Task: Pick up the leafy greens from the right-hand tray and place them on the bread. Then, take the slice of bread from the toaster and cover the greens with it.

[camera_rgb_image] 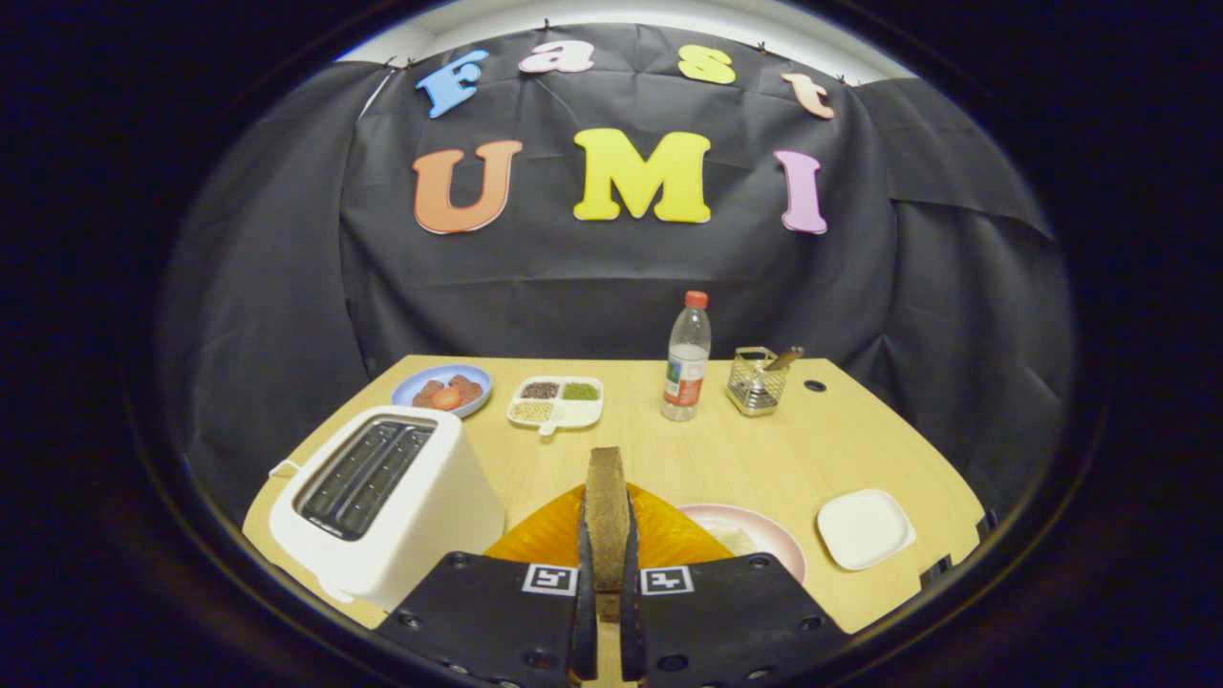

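- Slice of bread [607,497] pinched edge-on between the two fingers of the gripper [608,573], standing upright and rising above the fingertips, both fingers pressing on its flat faces.
- Probably light, dry and a bit stiff if toasted, yet crumbly: firm squeeze likely to dent or crack it, loose one likely to let it slip or swing.
- Best held low across the flat faces, as now, with enough of the slice inside the fingers to stop it from tipping.
- Toaster [382,502] just beside the fingers on their left, slots dark and apparently empty.
- Orange plate [659,535] directly beyond the fingers, mostly hidden behind the slice and the gripper body; greens and lower bread not discernible on it.
- Pink plate [764,540] just right of the orange one, holding something pale, too unclear to name.
- White square tray [865,528] further right, near the table [841,440] edge, looking bare.
- Judged step: carrying the slice toward the orange plate, needing a turn to flat before release.
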A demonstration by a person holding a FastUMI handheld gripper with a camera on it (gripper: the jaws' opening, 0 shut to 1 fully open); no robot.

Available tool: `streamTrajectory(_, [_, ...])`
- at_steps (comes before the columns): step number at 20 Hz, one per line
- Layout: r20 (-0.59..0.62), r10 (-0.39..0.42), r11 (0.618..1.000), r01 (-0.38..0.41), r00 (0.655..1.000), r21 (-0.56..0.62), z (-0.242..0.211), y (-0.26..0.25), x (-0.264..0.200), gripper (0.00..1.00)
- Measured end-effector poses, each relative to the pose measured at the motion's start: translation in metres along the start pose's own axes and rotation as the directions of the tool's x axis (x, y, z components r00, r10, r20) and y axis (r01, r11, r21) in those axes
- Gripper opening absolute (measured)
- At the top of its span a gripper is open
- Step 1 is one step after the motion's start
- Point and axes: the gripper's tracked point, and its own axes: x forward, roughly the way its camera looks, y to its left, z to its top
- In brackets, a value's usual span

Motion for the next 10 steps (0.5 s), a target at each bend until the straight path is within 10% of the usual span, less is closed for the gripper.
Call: streamTrajectory(10, [0.019,0.048,0.988,-0.051,0.999,0.145,-0.043,-0.068,0.027,0.09])
